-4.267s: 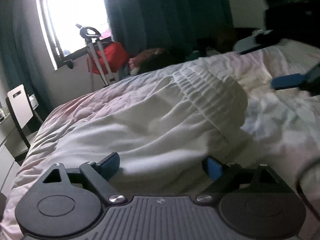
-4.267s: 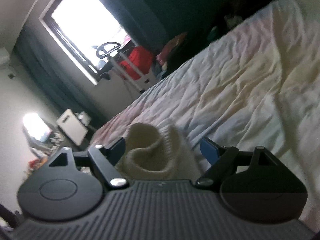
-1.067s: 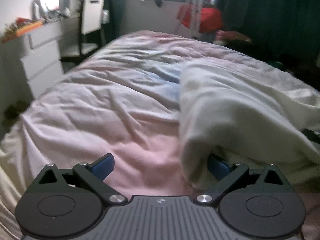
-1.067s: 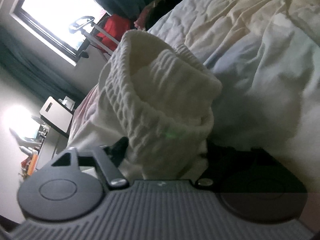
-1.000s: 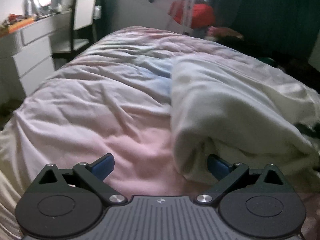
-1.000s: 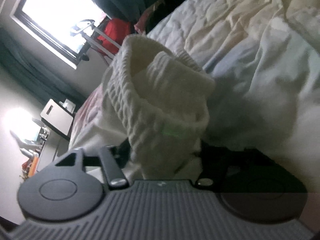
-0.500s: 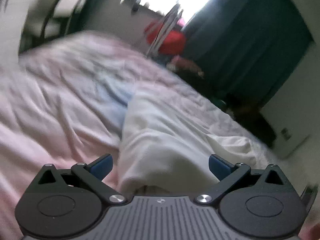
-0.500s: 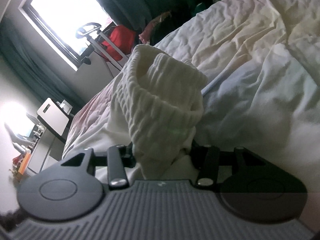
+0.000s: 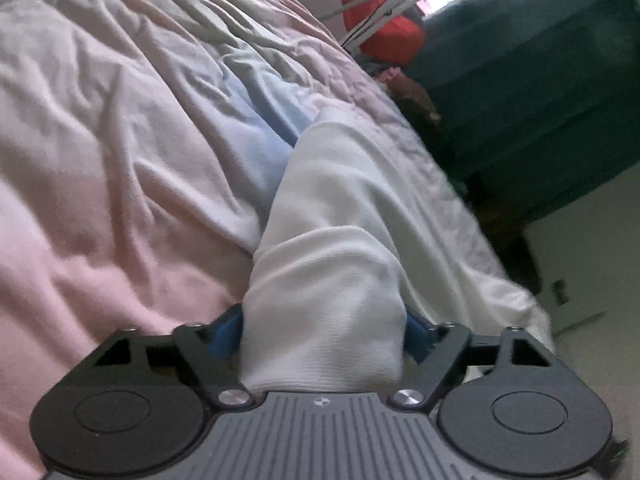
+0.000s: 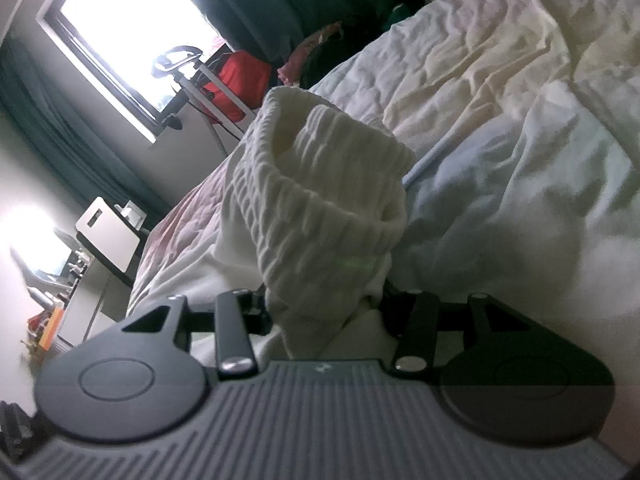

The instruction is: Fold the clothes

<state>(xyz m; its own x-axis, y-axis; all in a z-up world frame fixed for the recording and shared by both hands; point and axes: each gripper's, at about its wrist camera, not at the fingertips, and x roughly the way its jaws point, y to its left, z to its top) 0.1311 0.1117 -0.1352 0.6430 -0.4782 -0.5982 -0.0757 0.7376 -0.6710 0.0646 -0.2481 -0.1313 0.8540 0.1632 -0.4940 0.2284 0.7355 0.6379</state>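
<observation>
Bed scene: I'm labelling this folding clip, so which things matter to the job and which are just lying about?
In the job:
white garment
its ribbed waistband
left gripper, closing on it
right gripper, gripping it

Lying about:
pink duvet
red bag
white chair

A home bedroom: rumpled pink duvet (image 9: 120, 160) on a bed, dark teal curtains (image 9: 540, 80), bright window (image 10: 132, 28), white chair (image 10: 108, 236) beside a cluttered dresser (image 10: 48, 320).

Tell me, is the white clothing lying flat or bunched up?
Bunched up. The white garment humps above the bed cover; its ribbed band stands curled open in the right claw.
</observation>
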